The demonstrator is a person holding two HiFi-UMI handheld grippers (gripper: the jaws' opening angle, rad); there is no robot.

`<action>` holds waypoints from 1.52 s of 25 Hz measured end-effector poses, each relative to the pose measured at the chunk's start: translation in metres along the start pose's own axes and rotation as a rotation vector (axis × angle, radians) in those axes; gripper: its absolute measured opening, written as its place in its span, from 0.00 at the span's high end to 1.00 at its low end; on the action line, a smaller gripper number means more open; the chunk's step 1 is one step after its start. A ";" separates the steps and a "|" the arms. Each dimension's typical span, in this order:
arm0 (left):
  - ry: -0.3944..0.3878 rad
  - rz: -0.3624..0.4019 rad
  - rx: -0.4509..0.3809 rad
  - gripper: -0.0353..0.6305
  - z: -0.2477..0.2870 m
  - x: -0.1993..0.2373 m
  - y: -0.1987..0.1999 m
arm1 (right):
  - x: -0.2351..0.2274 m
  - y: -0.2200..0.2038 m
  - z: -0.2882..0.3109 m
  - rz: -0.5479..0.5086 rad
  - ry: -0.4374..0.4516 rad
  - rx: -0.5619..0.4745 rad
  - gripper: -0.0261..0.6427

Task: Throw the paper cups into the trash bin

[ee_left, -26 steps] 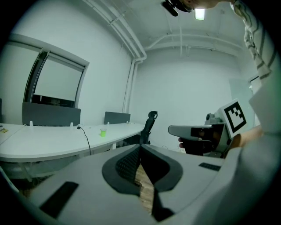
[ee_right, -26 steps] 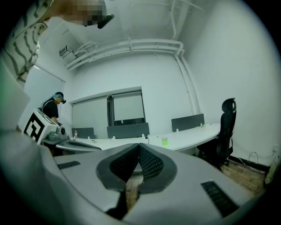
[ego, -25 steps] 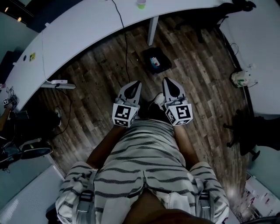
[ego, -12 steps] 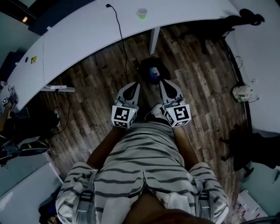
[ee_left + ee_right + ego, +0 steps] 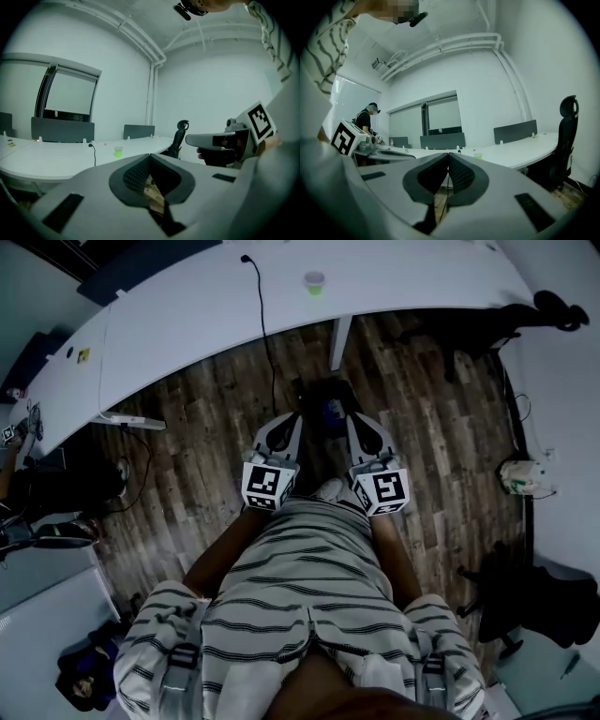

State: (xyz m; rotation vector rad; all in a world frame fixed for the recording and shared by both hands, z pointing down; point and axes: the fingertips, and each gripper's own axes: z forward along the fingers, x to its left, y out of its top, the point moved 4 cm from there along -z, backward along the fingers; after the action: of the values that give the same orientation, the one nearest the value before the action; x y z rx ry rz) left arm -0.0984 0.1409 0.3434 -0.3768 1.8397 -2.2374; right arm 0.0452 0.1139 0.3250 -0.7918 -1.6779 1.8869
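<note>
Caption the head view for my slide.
Left gripper and right gripper, both shut, face a green cup on the desk.

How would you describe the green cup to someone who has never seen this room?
Look at the long curved white desk across the top of the head view. Right of the black cable lying over it stands the cup, alone. It is the only bright green thing there.

Dark-striped white shirt (image 5: 300, 577), grey left gripper (image 5: 292, 420), grey right gripper (image 5: 356, 420), square-marker cubes (image 5: 266, 486)
</note>
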 end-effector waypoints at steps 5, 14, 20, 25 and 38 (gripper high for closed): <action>0.038 0.008 0.016 0.91 0.009 0.002 -0.004 | -0.010 -0.006 0.004 0.013 0.019 0.013 0.95; 0.027 0.012 0.046 0.91 0.025 0.007 -0.002 | -0.025 -0.010 0.015 0.057 0.002 0.004 0.95; -0.019 0.008 0.059 0.91 0.048 0.024 0.005 | -0.033 -0.008 0.045 0.050 -0.005 0.030 0.95; -0.021 -0.019 0.039 0.91 0.075 0.056 0.014 | -0.037 0.000 0.077 0.017 -0.015 0.026 0.95; -0.073 -0.037 0.072 0.91 0.150 0.126 0.022 | -0.059 0.002 0.142 0.038 -0.145 0.061 0.95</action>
State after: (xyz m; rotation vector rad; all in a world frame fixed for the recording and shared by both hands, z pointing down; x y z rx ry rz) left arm -0.1671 -0.0429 0.3570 -0.4772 1.7245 -2.2753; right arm -0.0122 -0.0279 0.3399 -0.6822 -1.6916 2.0551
